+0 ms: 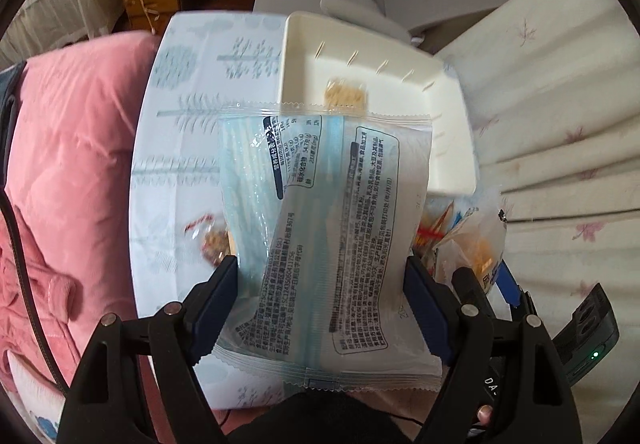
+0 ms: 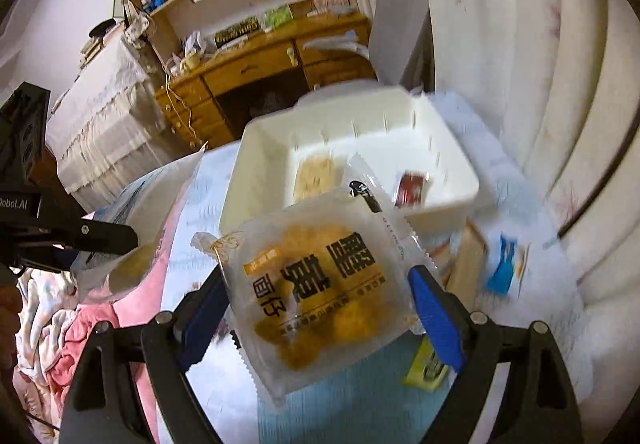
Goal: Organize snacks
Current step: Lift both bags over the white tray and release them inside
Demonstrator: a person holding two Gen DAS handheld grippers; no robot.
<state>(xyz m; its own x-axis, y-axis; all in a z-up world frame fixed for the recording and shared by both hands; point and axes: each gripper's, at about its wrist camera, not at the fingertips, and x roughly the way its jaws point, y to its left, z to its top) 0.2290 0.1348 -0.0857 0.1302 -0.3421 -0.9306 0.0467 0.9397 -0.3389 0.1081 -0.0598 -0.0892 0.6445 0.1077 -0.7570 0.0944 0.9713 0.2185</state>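
Note:
My left gripper [image 1: 320, 276] is shut on a pale blue snack packet [image 1: 320, 228], printed back side up, held above the table in front of the white box [image 1: 448, 148]. My right gripper [image 2: 320, 292] is shut on a clear packet of yellow pastry [image 2: 320, 284], held just before the same white box [image 2: 452, 164]. The box holds a beige cracker packet [image 2: 314, 176] and a small red packet [image 2: 412, 186]. The left gripper with its packet [image 2: 132, 228] shows at the left of the right wrist view.
The table [image 1: 176, 148] has a white cloth with a blue tree print. Loose snacks lie on it: a nut bar [image 1: 214, 240], a blue-and-white packet [image 2: 506, 264], a yellow-green packet [image 2: 426, 368]. A pink quilt [image 1: 72, 172] lies left, curtains right, a wooden desk [image 2: 256, 76] behind.

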